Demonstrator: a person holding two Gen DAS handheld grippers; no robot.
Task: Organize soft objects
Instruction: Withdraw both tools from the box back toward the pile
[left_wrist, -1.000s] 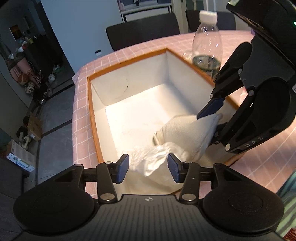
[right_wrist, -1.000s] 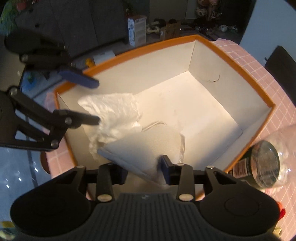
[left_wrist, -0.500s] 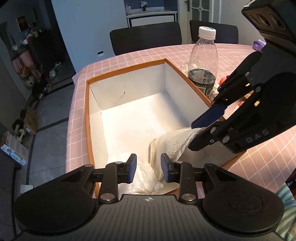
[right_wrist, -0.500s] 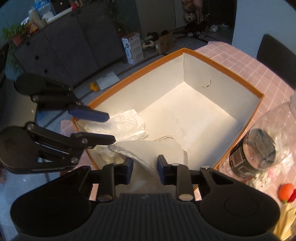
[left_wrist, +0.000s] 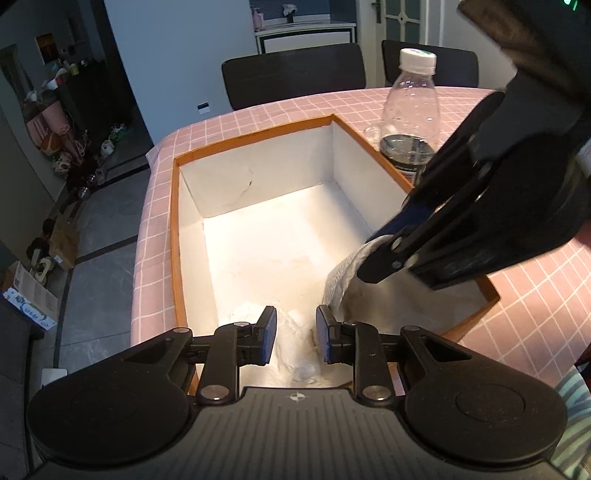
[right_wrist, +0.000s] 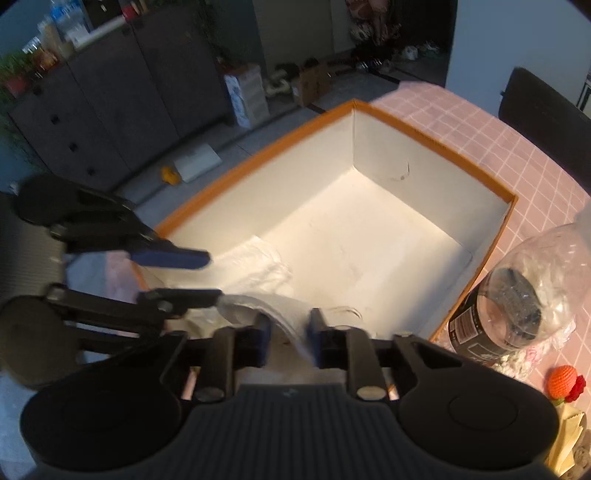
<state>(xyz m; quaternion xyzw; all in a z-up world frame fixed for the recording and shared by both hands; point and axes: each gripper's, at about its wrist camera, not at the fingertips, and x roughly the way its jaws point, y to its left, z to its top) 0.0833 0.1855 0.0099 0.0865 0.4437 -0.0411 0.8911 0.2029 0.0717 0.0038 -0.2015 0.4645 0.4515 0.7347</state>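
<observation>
Two soft things: both lie in the near end of the box, side by side.
Table (left_wrist: 303, 107): pink checked cloth; it carries the box and a plastic bottle (left_wrist: 408, 110) just beside the box's right wall.
Box (left_wrist: 177, 236): orange rim, white inside, open top, far half bare.
Towel (left_wrist: 343, 273): pale, folded, leaning at the near right of the box floor. I judge it light and limp; it will droop from wherever I pinch it, so a folded edge or corner is the place to take hold, not the flat middle.
White bag (right_wrist: 258, 262): thin crinkled film at the near left of the box, touching the towel. I judge it nearly weightless and slippery; a bunched ridge would give my pads more to bite than one loose layer.
My right gripper (right_wrist: 288, 341): jaws narrowly parted with a fold of the towel running between them; whether the pads truly pinch it I cannot tell, the view is blurred.
My left gripper (left_wrist: 295, 339): jaws apart, hanging over the white bag, holding nothing.
</observation>
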